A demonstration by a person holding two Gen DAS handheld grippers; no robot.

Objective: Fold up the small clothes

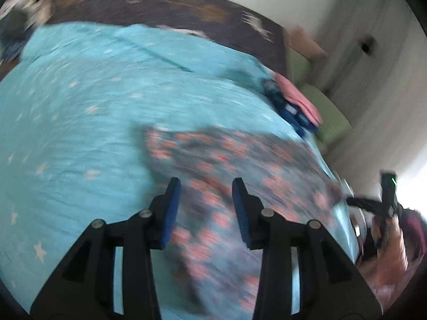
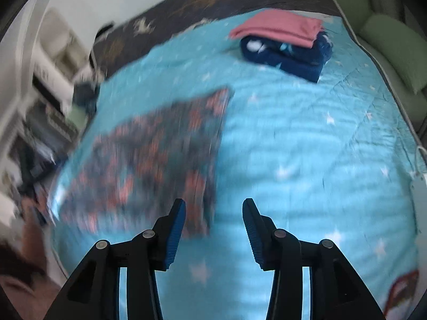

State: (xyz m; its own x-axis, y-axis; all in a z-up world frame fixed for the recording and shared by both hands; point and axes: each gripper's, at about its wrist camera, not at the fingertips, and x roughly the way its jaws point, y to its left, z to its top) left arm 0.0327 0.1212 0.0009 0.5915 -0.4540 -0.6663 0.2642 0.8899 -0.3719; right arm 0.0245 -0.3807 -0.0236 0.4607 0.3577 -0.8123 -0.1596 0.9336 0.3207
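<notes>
A small dark garment with a pink flower print lies spread on the light blue star-print bedspread. My left gripper hovers over its near part, jaws open, nothing pressed between the blue pads. In the right wrist view the same garment lies left of centre. My right gripper is open above the garment's right edge and the bedspread, holding nothing. Both views are motion-blurred.
A folded pink cloth rests on a folded navy cloth at the far side of the bed. A dark patterned blanket lies beyond. Green cushions sit at the right. A person's hand with the other gripper shows at the right edge.
</notes>
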